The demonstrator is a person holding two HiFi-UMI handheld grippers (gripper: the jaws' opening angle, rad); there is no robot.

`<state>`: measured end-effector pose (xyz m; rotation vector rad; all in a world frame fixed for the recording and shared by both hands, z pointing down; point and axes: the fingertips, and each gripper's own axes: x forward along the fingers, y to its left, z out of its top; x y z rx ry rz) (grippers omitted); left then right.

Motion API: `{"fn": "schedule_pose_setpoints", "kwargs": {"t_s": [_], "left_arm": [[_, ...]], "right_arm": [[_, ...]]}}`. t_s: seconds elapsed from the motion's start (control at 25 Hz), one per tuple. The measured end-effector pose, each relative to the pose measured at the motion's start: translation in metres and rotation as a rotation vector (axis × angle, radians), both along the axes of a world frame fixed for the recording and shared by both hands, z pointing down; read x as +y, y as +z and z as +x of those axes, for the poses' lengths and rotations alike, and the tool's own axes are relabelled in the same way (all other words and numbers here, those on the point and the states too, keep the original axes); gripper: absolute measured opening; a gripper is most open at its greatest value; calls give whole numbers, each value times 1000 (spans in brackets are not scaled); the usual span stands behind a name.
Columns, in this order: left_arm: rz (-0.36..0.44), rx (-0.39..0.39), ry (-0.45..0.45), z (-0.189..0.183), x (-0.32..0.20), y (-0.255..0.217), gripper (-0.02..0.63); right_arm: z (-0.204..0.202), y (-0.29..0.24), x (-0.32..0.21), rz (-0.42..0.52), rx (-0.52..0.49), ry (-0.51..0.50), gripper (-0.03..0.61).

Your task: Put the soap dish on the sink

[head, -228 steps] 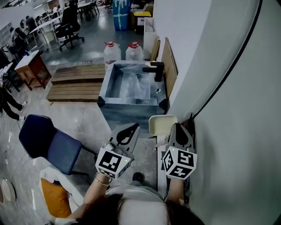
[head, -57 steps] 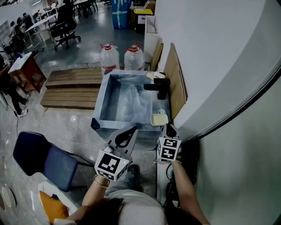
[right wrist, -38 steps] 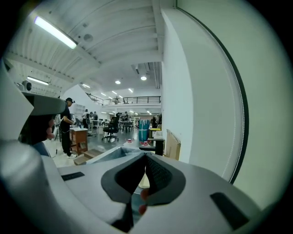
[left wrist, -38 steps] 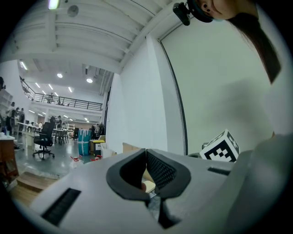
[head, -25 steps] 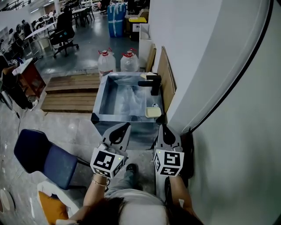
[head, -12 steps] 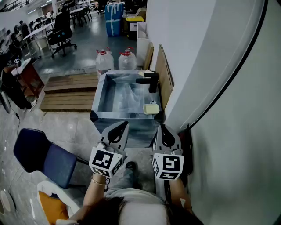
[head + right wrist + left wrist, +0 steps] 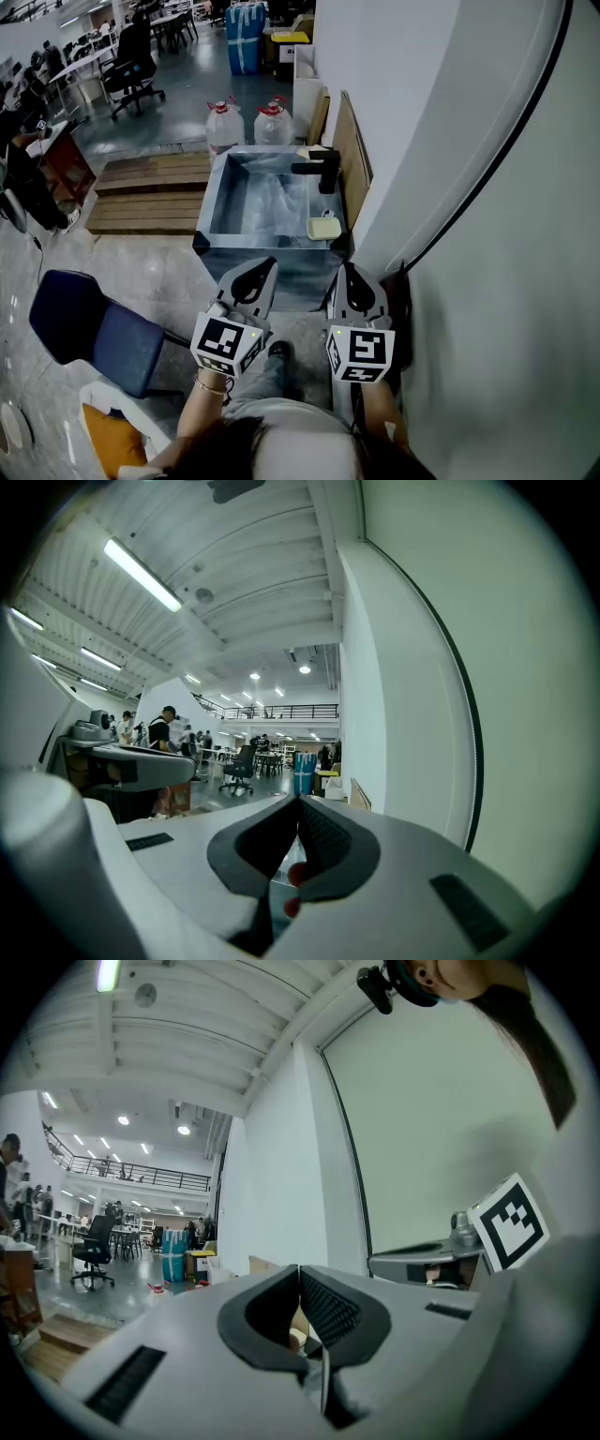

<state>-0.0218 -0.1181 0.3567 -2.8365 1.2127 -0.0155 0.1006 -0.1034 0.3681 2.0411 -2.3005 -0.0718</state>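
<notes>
Both tools are closed and empty. The left gripper has its jaws pressed together at the tips with nothing between them, and the right gripper is the same, jaw against jaw. Neither touches anything. They are held side by side just short of the sink's near edge, pointing toward it.

The soap dish sits on the sink's right rim, close to its near right corner. It is clear of both grippers and lies on the person's side of the faucet.

By count there are two grippers, one soap dish, one sink and one black faucet on the sink's right side. Two water jugs with red caps stand on the floor just beyond the sink's far edge. One wooden board leans on the wall right of the sink. A low wooden platform lies to the sink's left, and one blue chair stands well off to the near left of it.
</notes>
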Motion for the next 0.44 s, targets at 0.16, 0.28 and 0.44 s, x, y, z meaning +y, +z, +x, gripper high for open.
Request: {"fn": "schedule_pose_setpoints", "kwargs": {"t_s": [0.16,0.28,0.44], "left_arm": [[-6,-2,1,2,-3,2,9],[-8,-3,8,6,-7,2,9],[-15,-6,26,18,-11,5,9]], "right_arm": [[2,1,-2,-3,0,-2,26],[4,1,-6,-5,-1,1,26],[11,6,-12,-22,-10,3,26]]}}
